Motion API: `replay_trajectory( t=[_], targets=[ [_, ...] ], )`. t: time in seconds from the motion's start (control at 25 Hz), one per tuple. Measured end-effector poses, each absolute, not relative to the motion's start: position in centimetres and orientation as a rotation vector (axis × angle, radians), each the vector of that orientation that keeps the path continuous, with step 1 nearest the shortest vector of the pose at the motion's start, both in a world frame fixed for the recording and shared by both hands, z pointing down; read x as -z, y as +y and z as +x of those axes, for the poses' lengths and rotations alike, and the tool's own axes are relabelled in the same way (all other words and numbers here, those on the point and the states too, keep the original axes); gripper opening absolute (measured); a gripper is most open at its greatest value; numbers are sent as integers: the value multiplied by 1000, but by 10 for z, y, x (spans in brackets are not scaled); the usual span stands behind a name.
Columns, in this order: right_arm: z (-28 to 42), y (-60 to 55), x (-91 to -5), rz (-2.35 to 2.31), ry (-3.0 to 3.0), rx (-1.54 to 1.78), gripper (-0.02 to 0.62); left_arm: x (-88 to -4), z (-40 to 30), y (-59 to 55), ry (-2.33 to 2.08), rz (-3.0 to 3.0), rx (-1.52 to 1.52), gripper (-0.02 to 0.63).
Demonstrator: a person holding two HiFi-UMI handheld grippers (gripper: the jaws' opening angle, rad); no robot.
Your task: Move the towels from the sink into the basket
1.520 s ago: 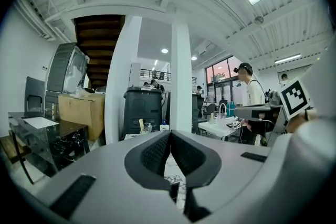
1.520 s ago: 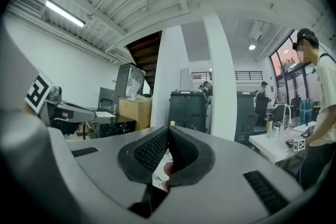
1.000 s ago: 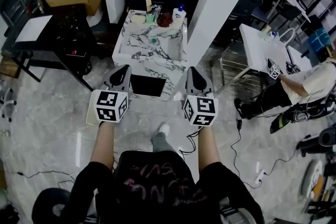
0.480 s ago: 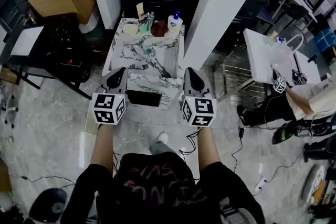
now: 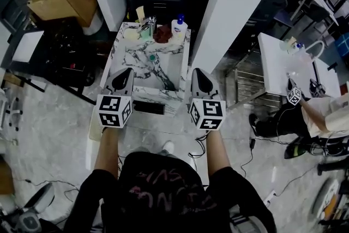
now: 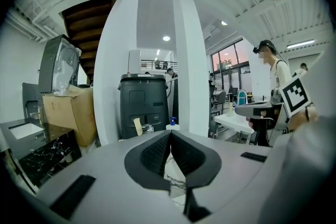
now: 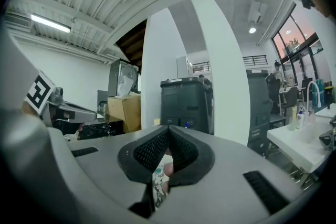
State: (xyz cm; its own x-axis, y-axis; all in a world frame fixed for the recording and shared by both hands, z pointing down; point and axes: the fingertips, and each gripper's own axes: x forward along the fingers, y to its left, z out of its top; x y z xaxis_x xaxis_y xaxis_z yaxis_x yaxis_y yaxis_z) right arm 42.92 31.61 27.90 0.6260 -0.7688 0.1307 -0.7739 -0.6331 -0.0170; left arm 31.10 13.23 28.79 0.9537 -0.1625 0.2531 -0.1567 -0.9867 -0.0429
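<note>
- The left gripper [image 5: 124, 76] is clenched with nothing in it and hovers at the near left corner of the sink [image 5: 136, 65].
- A dark red bundle [image 5: 162, 33] on the far rim of the sink may be a towel. No basket is in view.
- The right gripper [image 5: 200, 78] is also clenched on nothing, at the near right corner.
- The step looks like the approach. Next, the jaws must open and reach for a towel.
</note>
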Motion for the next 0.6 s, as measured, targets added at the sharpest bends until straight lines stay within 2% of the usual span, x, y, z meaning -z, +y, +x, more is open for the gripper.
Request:
replay_trajectory(
  t=[0.6],
  targets=[
    [476,312,-285,2817,-1294,-202,15,-286,375,131,175,-3068,399,17]
  ],
)
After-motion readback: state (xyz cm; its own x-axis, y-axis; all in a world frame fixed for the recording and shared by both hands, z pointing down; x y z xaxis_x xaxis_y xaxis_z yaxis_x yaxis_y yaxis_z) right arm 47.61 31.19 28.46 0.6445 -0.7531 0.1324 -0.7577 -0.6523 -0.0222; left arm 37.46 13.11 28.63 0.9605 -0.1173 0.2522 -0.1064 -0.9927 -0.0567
